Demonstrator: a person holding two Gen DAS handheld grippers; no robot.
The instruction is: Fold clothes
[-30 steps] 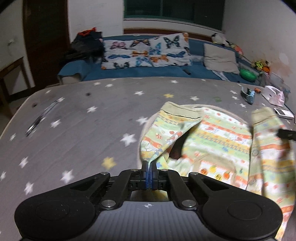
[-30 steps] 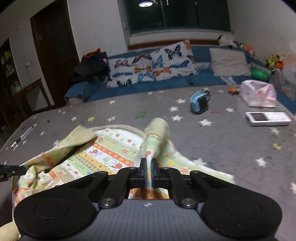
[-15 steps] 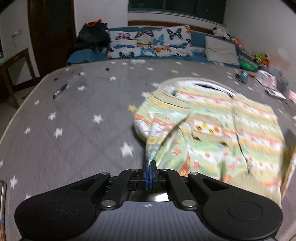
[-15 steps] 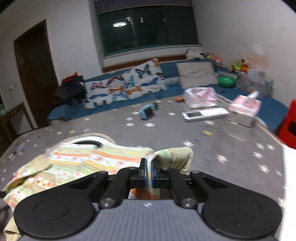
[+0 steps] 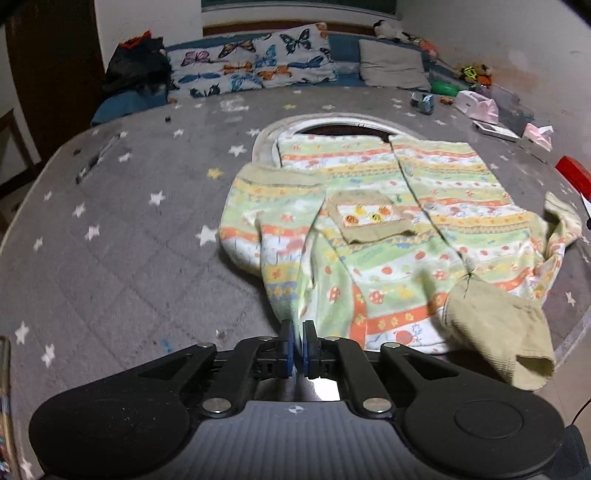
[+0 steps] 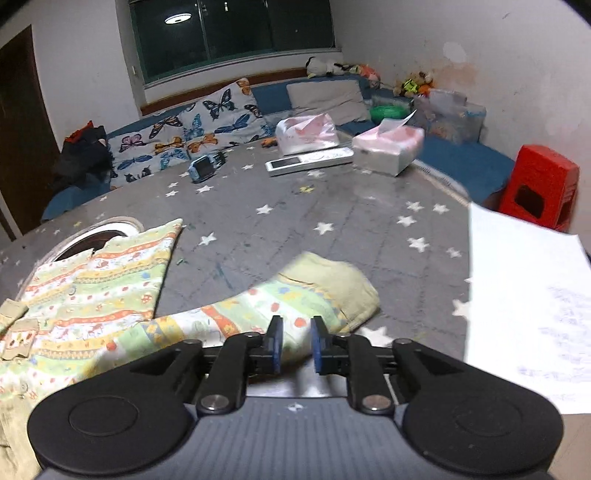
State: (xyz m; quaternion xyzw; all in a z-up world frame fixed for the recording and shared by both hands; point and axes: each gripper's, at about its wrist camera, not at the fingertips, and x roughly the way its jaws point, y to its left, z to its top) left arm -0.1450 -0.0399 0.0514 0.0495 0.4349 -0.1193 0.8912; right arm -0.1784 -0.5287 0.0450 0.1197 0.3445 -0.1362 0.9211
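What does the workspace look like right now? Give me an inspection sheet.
Surface: grey star-print table cover.
Job's things: patterned garment spread front up, right sleeve stretched sideways.
Clutter: remote, tissue pack, paper sheet, pen.
Grippers: left claw pinching the garment's edge; right claw open, sleeve between its fingers.
Cables: nothing seen.
Surroundings: butterfly pillows, red stool, dark window.

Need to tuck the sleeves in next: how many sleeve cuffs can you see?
2: one cuff lies at the garment's left side, the other sprawls ahead of the open right gripper.
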